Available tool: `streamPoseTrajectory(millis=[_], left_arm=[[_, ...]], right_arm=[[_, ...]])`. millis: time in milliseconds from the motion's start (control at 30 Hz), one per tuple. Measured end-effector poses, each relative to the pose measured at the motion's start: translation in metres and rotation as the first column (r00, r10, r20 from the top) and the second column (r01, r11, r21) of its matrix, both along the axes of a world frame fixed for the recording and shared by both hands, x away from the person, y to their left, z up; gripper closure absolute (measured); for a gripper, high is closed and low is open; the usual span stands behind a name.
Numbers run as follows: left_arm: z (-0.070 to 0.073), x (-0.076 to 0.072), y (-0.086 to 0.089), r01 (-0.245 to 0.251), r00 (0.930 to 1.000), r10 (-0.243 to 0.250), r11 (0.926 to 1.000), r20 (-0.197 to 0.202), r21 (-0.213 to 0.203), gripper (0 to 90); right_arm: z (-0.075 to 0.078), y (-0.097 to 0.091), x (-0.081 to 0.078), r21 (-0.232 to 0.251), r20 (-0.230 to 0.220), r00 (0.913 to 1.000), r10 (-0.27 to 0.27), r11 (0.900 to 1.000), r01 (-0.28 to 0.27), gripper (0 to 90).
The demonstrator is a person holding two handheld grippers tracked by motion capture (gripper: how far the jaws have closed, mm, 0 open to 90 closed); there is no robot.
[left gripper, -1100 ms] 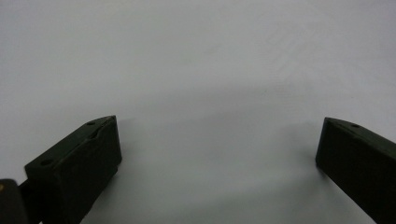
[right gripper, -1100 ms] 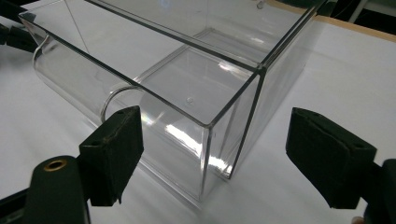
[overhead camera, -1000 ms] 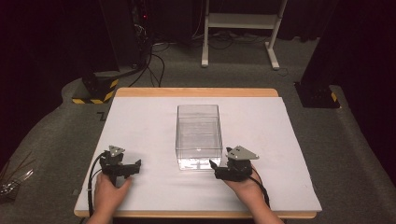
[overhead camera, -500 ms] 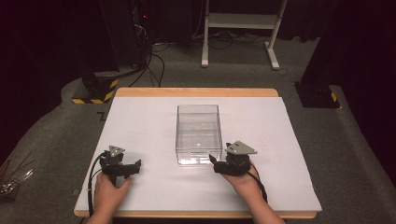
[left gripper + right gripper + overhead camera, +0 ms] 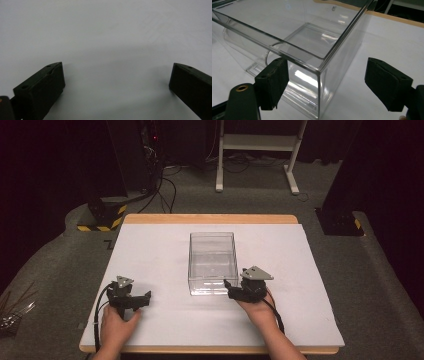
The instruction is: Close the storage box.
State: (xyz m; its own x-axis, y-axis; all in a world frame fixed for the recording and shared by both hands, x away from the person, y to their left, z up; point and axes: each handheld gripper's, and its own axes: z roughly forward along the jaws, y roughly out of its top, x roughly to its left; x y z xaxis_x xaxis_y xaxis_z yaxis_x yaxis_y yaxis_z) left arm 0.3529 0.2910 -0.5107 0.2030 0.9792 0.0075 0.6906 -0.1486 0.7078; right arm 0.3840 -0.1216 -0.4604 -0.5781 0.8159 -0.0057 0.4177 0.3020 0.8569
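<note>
Clear rectangular plastic box (image 5: 212, 262), open-topped, empty, upright on white desk (image 5: 150, 245) near centre; long axis front to back; near right corner between right hand-held gripper (image 5: 325, 85) jaws.

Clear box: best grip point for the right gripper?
Take the clear box by its near right wall's top rim, just past the corner, coming from above with one of the jaws inside. The top is open and the walls thin and upright. The right gripper, open, already sits at that corner.
</note>
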Motion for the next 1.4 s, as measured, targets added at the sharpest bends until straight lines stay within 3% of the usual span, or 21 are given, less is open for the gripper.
streamPoseTrajectory(millis=[233, 400, 867, 1067, 1400], left_arm=[[0.000, 0.000, 0.000, 0.000, 1.0000, 0.000, 1.0000, 0.000, 0.000, 0.4], [0.000, 0.000, 0.000, 0.000, 1.0000, 0.000, 1.0000, 0.000, 0.000, 0.4], [0.000, 0.000, 0.000, 0.000, 1.0000, 0.000, 1.0000, 0.000, 0.000, 0.4], [0.000, 0.000, 0.000, 0.000, 1.0000, 0.000, 1.0000, 0.001, 0.000, 0.4], [0.000, 0.000, 0.000, 0.000, 1.0000, 0.000, 1.0000, 0.001, 0.000, 0.4]], right_arm=[[-0.003, 0.000, 0.005, 0.003, 0.000, 0.9995, -0.031, 0.9995, 0.031, 19.1], [-0.003, 0.000, 0.005, 0.000, -0.005, 0.9997, -0.025, 0.9997, 0.025, 21.7], [0.000, -0.013, -0.013, 0.010, -0.016, 0.9999, -0.004, 0.9999, 0.004, 23.5], [0.000, -0.028, -0.020, 0.003, -0.018, 0.9998, -0.012, 0.9999, 0.012, 23.5], [-0.008, -0.062, -0.029, -0.011, -0.041, 0.9965, -0.073, 0.9973, 0.073, 23.7]])
